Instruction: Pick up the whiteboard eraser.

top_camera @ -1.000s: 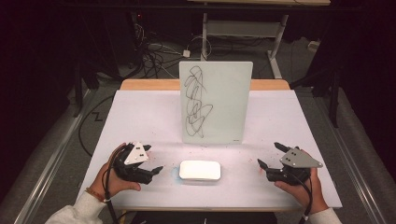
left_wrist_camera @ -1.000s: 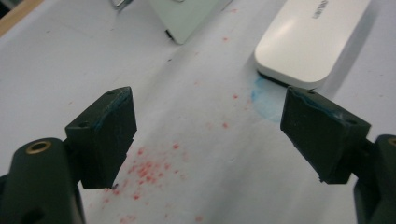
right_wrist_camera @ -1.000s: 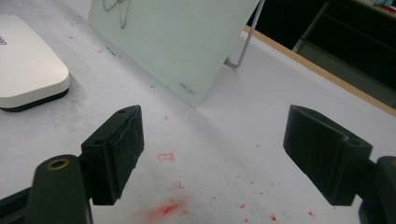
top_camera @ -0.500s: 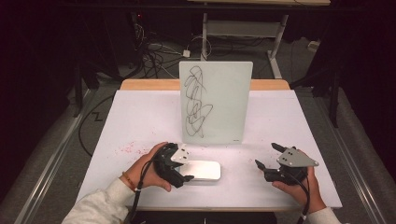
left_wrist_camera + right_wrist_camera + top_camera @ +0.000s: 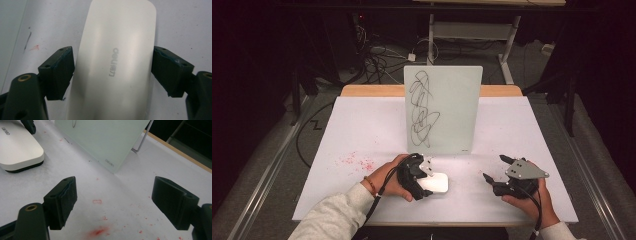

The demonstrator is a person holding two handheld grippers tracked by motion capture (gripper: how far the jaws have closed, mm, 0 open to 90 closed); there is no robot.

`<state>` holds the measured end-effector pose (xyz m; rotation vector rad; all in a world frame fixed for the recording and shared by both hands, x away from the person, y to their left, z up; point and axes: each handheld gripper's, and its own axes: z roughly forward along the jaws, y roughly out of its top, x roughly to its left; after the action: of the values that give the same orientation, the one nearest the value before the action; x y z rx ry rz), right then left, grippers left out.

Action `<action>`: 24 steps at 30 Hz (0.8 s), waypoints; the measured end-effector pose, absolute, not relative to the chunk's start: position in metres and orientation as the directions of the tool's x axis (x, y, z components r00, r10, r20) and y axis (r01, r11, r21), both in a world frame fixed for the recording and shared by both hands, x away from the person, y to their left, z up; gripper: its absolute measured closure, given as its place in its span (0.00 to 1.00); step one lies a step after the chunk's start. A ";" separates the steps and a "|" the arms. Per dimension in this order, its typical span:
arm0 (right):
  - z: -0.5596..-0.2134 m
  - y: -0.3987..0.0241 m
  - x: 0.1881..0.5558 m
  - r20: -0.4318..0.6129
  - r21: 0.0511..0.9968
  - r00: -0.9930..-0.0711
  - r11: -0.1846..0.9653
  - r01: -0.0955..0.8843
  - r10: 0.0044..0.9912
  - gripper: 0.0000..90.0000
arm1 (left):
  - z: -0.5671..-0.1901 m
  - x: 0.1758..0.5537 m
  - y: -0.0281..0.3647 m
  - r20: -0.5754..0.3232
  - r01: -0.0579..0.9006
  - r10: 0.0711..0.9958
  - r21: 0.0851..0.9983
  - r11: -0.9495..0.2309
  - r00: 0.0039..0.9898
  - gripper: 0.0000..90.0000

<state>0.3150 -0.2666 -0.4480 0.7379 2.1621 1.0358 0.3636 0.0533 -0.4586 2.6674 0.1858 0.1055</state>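
A white eraser (image 5: 437, 183) lies flat on the white table (image 5: 362, 130), in front of an upright glass board (image 5: 442, 110) covered in black scribbles. My left gripper (image 5: 424, 182) straddles the eraser's left end. In the left gripper view the eraser (image 5: 115, 62) fills the gap of the left gripper (image 5: 112, 72); both pads sit right at its long edges, spread wide. My right gripper (image 5: 494, 167) rests open at the front right, apart from the eraser, and nothing lies within the right gripper (image 5: 113, 197). The eraser (image 5: 17, 147) appears at the upper left there.
Red marker specks (image 5: 354, 162) dot the table's left front, and a red smear (image 5: 98, 231) lies under the right gripper. The board (image 5: 105, 137) leans on a wire stand (image 5: 140, 143). A wooden edge (image 5: 372, 91) runs along the table's back.
My left gripper swept right from the table's front left and now sits over the eraser's left end. The right gripper has barely shifted.
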 end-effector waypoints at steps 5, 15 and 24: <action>-0.448 -0.267 0.315 -0.289 0.816 -0.653 0.537 0.214 0.700 0.24 | -0.459 0.364 0.051 0.043 0.093 0.126 0.456 -0.885 0.991 0.26; -0.448 -0.267 0.315 -0.292 0.815 -0.656 0.540 0.211 0.696 0.24 | -0.455 0.362 0.053 0.052 0.074 0.109 0.452 -0.889 0.993 0.29; -0.447 -0.268 0.314 -0.292 0.818 -0.655 0.537 0.207 0.697 0.24 | -0.445 0.359 0.060 0.123 0.071 0.150 0.494 -0.866 0.981 0.32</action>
<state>0.3144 -0.2678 -0.4469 0.7286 2.1641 1.0413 0.3586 0.0602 -0.4452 2.6188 0.1559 0.2142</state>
